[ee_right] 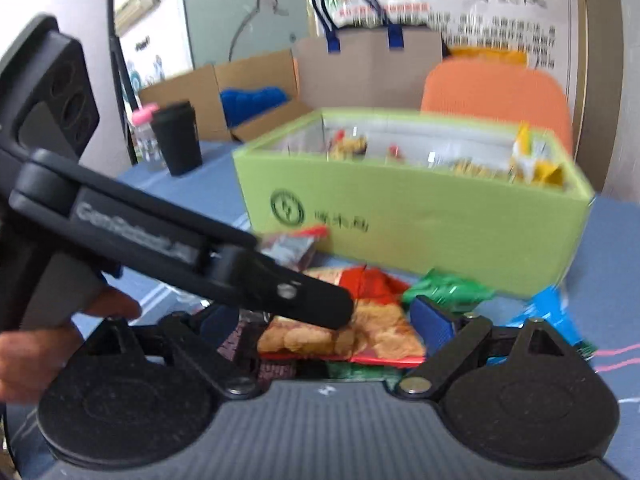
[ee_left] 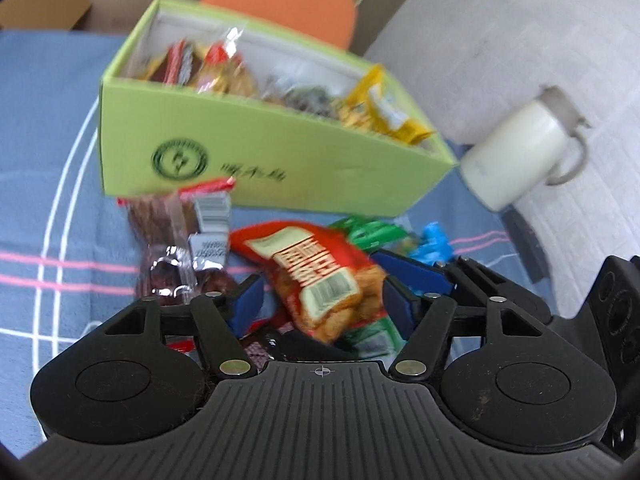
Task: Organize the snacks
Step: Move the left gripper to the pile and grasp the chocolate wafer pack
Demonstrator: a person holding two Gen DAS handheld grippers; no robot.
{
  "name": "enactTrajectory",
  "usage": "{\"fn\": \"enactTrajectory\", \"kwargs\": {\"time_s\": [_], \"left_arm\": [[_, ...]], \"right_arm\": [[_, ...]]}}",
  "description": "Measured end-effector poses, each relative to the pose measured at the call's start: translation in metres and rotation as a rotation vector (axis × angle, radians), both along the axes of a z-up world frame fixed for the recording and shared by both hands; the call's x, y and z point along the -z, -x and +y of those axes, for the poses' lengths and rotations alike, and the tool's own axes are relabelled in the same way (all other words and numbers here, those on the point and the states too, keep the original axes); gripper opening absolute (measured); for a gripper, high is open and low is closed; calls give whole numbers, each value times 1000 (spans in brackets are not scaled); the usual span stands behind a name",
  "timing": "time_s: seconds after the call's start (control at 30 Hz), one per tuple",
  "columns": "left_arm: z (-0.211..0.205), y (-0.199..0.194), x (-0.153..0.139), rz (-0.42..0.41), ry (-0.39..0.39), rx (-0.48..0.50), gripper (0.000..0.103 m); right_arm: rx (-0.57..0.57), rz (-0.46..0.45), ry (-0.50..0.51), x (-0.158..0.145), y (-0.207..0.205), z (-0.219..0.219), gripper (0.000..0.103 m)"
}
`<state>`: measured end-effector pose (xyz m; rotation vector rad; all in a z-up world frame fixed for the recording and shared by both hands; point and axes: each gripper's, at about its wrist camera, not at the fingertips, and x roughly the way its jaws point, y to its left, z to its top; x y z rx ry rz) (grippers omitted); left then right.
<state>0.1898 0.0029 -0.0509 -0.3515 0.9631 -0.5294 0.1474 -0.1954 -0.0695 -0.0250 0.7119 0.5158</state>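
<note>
A green box (ee_left: 256, 148) with several snack packets inside stands on the blue tablecloth; it also shows in the right wrist view (ee_right: 420, 224). In front of it lies a pile of loose packets. My left gripper (ee_left: 320, 300) is open, its blue pads on either side of a red packet of fried snacks (ee_left: 320, 276). My right gripper (ee_right: 332, 320) is open over the same red packet (ee_right: 360, 320), with the left gripper's arm (ee_right: 200, 256) crossing in front. A dark clear packet (ee_left: 172, 240), a green packet (ee_right: 448, 292) and a blue packet (ee_right: 548, 316) lie around it.
A white mug (ee_left: 520, 152) stands right of the box by the wall. A black cup (ee_right: 178, 136) and a small bottle (ee_right: 146, 136) stand at the far left. An orange chair (ee_right: 496, 92) and cardboard boxes (ee_right: 240, 96) are behind the table.
</note>
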Motion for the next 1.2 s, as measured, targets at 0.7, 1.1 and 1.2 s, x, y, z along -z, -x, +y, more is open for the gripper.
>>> {"fn": "enactTrajectory", "kwargs": {"time_s": [0.7, 1.1, 1.2], "left_arm": [[-2, 113, 6, -67, -96, 9, 38], [3, 92, 12, -43, -55, -4, 62], [4, 87, 13, -41, -40, -1, 63]], "right_arm": [[60, 4, -20, -3, 104, 11, 92], [54, 32, -70, 8, 74, 9, 92], [54, 24, -70, 13, 67, 7, 92]]}}
